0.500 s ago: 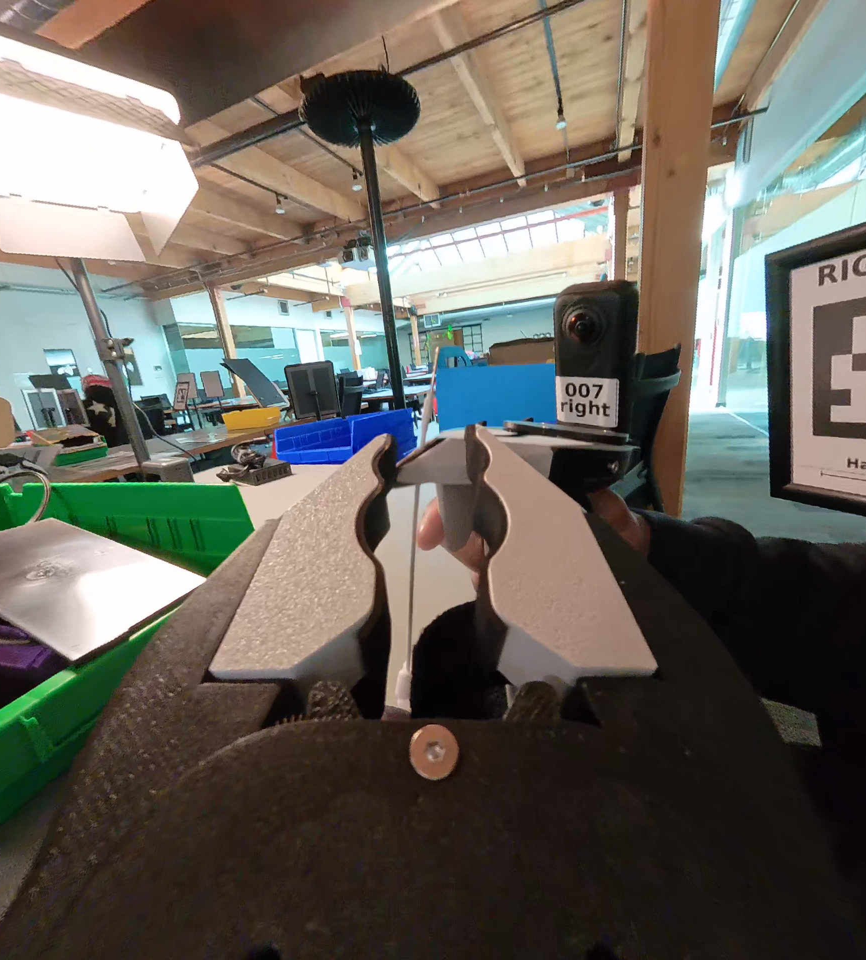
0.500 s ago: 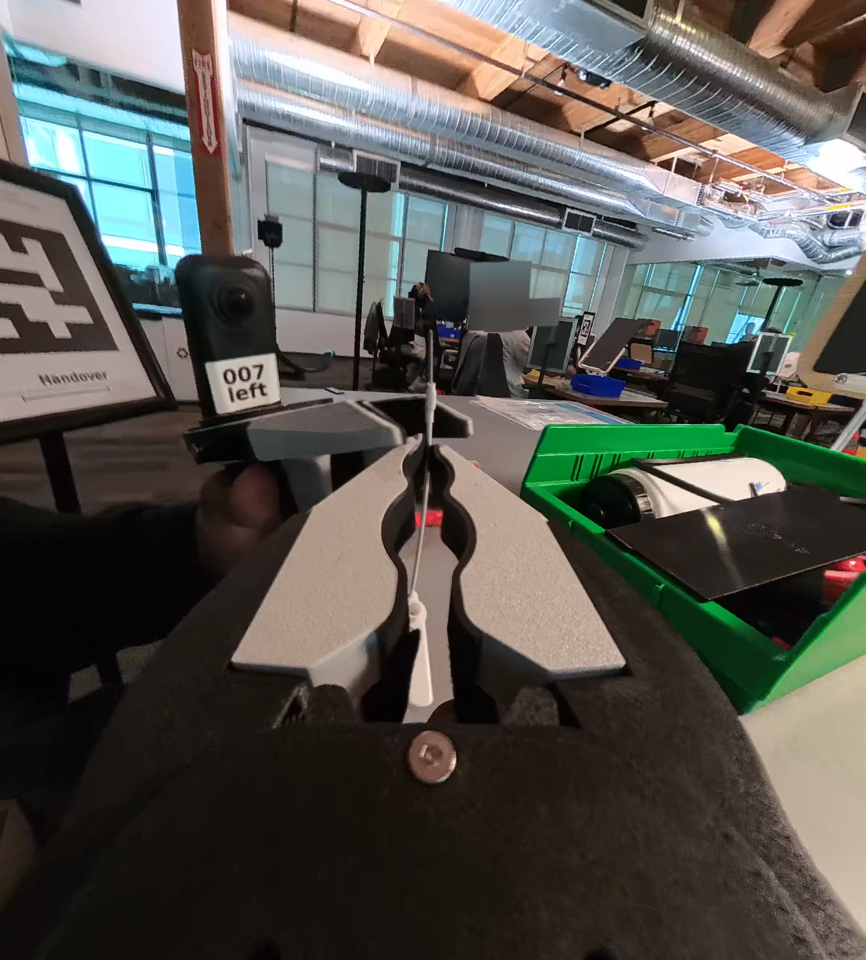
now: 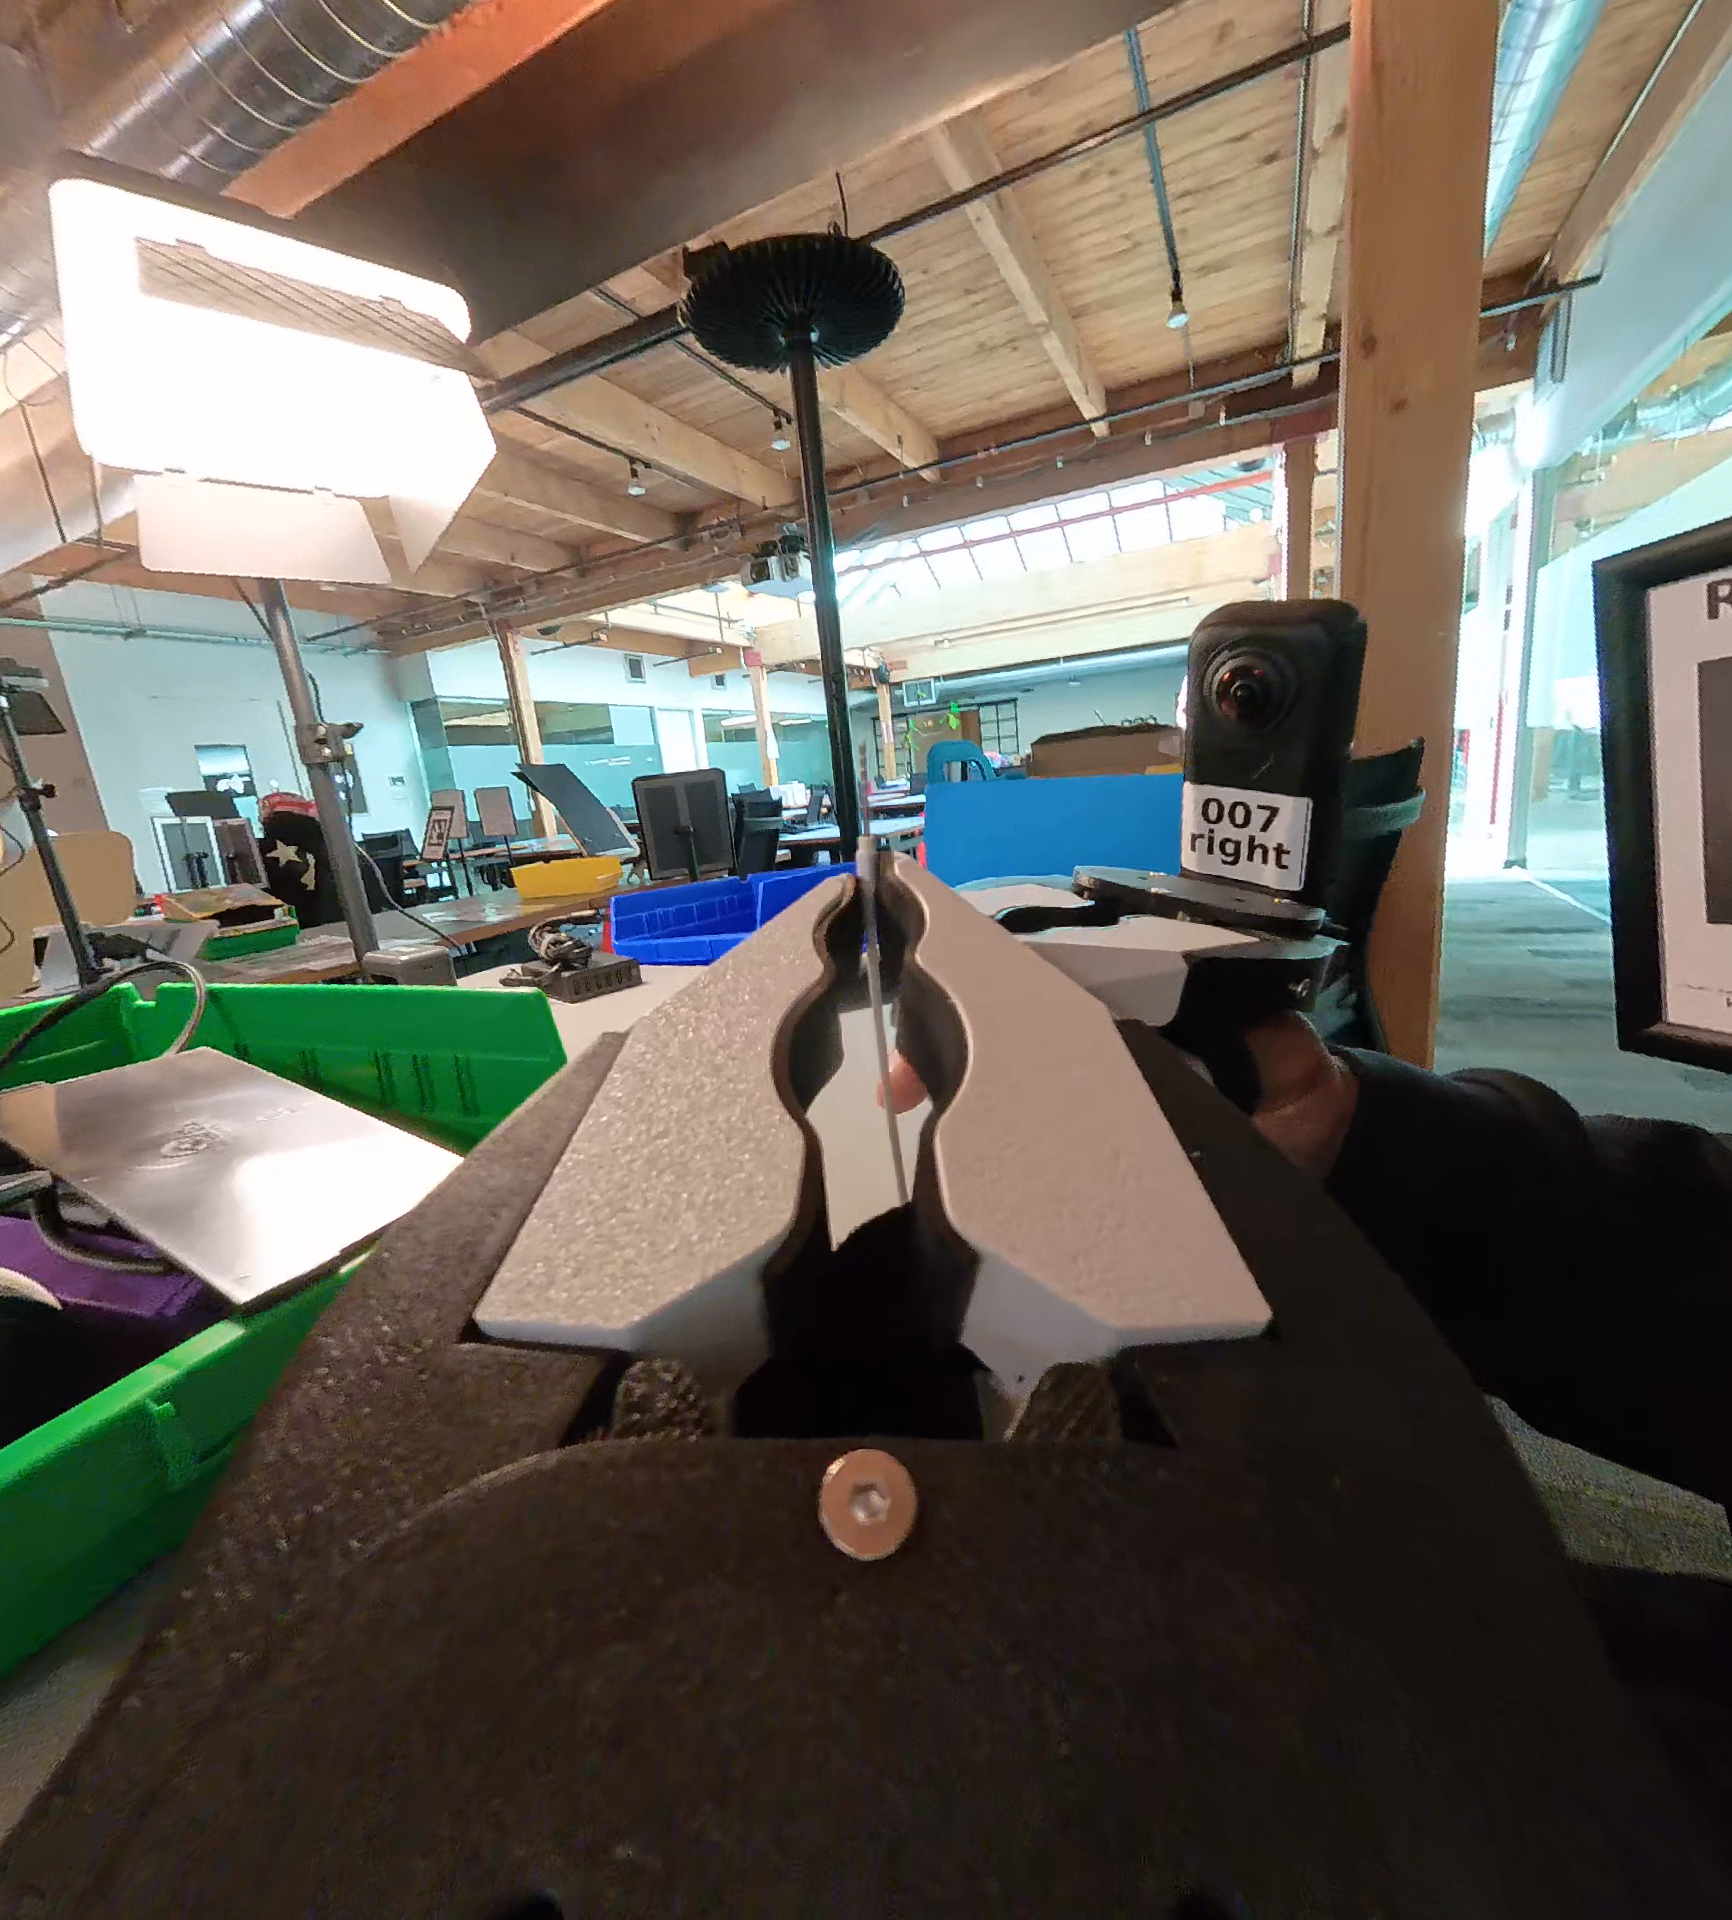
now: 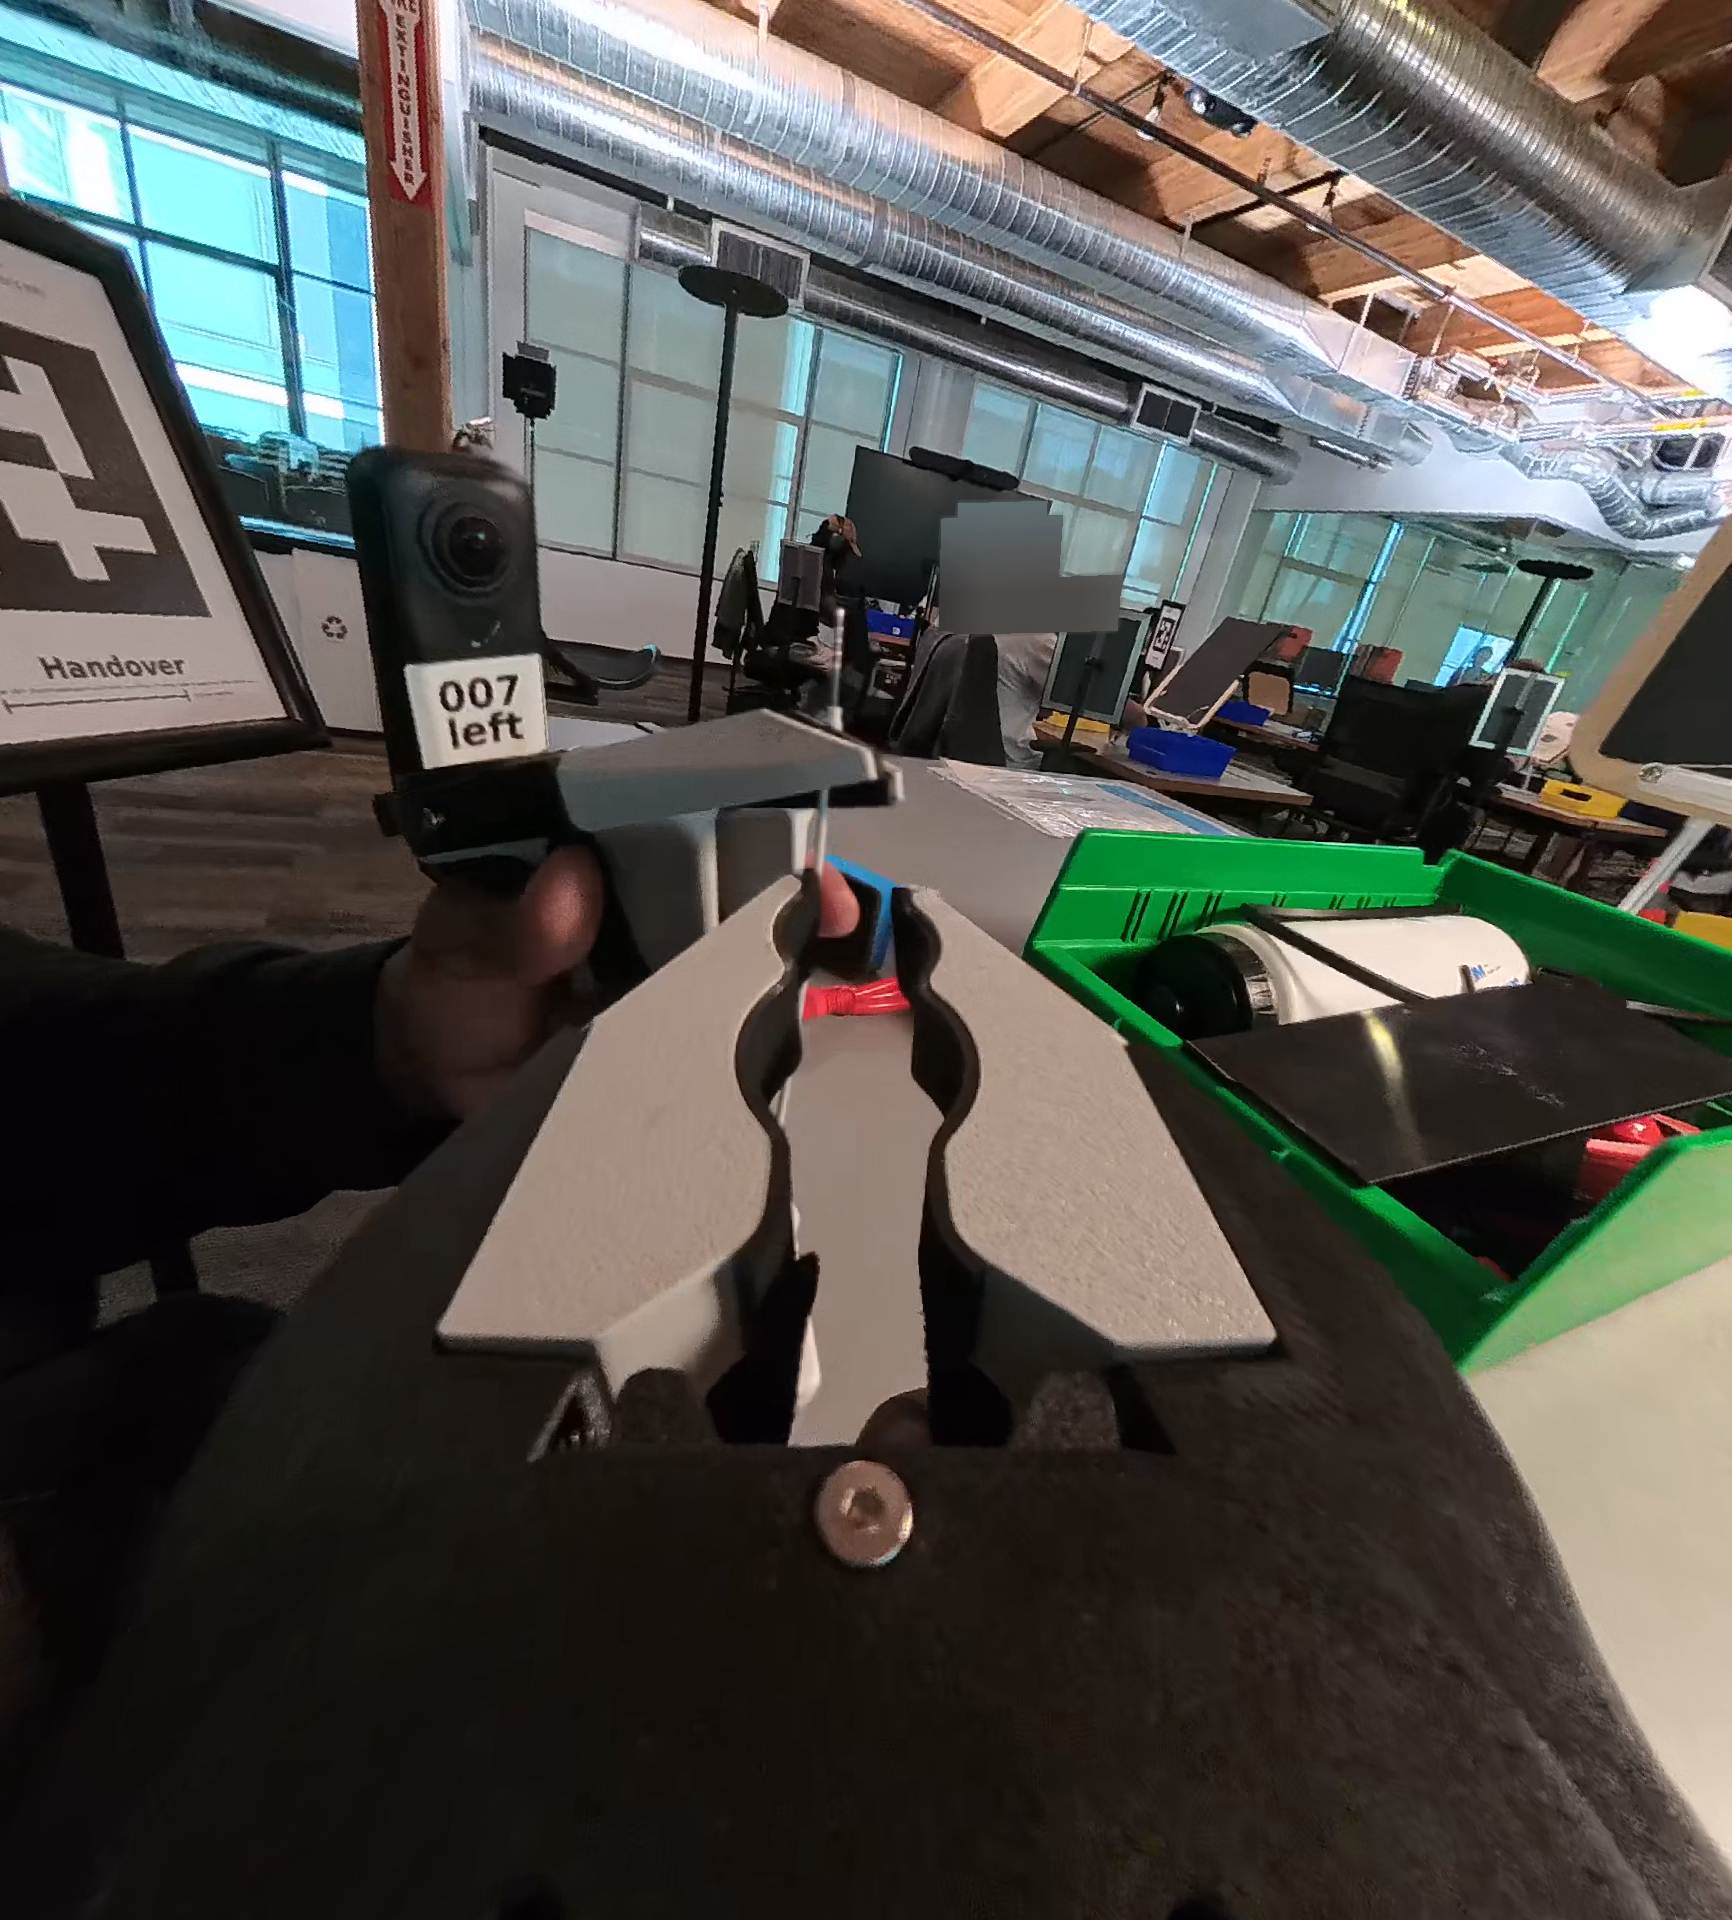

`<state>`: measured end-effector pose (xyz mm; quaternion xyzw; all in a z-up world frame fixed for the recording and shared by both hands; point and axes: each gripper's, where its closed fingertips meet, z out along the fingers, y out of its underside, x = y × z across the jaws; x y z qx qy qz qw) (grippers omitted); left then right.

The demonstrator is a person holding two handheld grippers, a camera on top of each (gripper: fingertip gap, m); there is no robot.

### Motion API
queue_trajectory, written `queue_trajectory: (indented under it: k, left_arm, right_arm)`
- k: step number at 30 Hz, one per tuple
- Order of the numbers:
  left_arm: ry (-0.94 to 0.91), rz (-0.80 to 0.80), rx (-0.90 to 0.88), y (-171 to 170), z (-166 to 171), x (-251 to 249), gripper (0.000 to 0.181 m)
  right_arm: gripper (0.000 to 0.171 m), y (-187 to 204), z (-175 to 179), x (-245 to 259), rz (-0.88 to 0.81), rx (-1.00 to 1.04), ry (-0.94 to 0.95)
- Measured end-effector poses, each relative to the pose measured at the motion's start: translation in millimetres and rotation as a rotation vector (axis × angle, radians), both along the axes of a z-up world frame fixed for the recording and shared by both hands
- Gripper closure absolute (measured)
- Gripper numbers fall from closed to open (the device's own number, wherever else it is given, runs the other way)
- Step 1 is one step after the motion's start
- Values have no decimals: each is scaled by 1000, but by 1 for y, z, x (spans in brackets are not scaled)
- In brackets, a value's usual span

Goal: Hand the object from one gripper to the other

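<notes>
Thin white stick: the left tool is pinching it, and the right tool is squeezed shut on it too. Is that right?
Not quite. The left tool does pinch the thin white stick, but the right tool is open. The right wrist view shows a gap between its fingers, with the stick just running alongside one.

Each wrist camera looks forward along its own tool, facing the other closely; both share the green bin.

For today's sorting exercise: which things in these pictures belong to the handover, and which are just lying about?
Job in hand:
thin white rod
left gripper, shut on the rod
right gripper, open

Lying about:
green bin
black sheet
white roll
blue bins
</notes>
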<state>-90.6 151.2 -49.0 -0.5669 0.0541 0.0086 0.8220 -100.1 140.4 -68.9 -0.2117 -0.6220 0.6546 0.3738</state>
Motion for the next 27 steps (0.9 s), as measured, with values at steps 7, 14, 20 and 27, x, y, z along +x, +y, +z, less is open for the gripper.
queue_trajectory:
  k: [7,14,20,27]
  left_arm:
    - [30,12,-2,2,-2,2,179]
    - [117,16,-37,8,-8,14,179]
    - [110,-1,-36,7,-8,15,178]
    - [71,-9,-18,5,-5,11,160]
  right_arm:
    - [154,4,24,10,20,-83,-22]
    - [157,-8,32,13,26,-91,-17]
    - [170,-7,33,11,3,-88,-19]
    - [170,-5,31,9,-5,-87,-26]
